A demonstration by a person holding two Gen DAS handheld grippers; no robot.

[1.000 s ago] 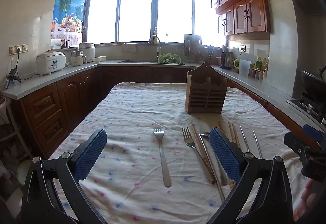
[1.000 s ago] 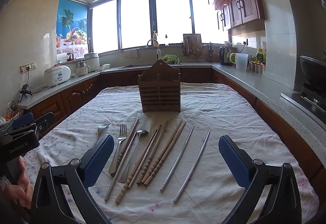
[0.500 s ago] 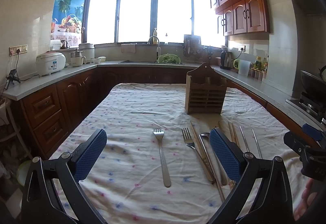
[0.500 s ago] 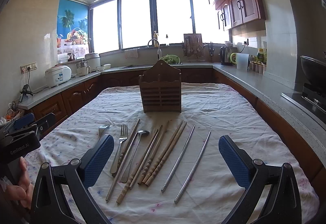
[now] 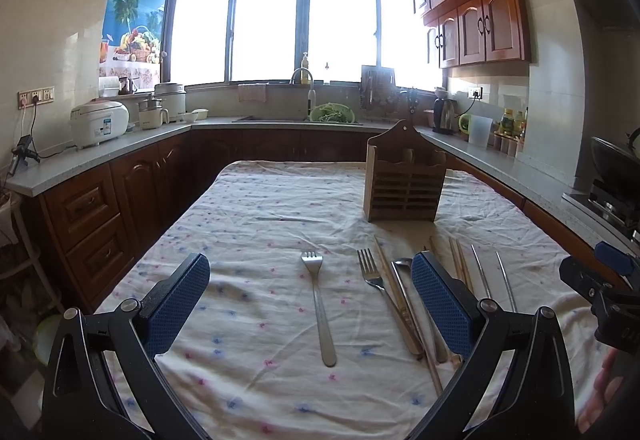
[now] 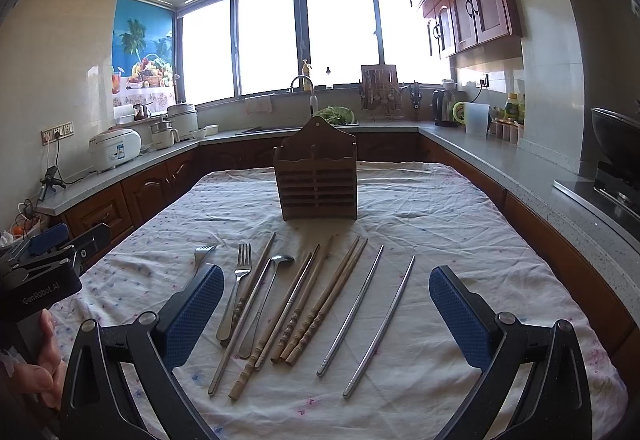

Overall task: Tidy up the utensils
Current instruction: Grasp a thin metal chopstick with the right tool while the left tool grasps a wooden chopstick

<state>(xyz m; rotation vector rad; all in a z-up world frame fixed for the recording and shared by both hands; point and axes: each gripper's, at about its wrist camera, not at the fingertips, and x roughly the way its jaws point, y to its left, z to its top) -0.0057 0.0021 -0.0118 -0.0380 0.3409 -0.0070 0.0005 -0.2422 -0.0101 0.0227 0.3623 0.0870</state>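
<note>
You hold a black two-finger tool with blue textured pads in each hand, both raised over the near edge of the desk, and neither is touching anything. Your left tool [image 5: 310,304] is spread wide and empty, its opening framing a lone steel fork [image 5: 319,304] that lies apart from the rest, towards the desk's left edge; that looks like the easiest first pick. Your right tool [image 6: 326,314] is also wide and empty, framing the main row of utensils.

That row lies side by side with handles towards you, probably laid out for easy grasping: a second steel fork [image 6: 236,290], a long steel spoon [image 6: 266,302], several brown wooden chopsticks [image 6: 324,304] and two plain steel chopsticks [image 6: 366,310] nearest the right edge. Some of the wooden ones touch or overlap.

Beyond them, around the middle of the desk, stands an upright slatted wooden utensil holder [image 6: 316,180], apparently empty, so no sorting has begun.

The desk is covered by a wrinkled white cloth with small pink and blue flowers [image 6: 432,224]. Around it runs a kitchen with dark wood cabinets, grey counters, a white rice cooker [image 5: 100,122] and bright windows behind the sink.
</note>
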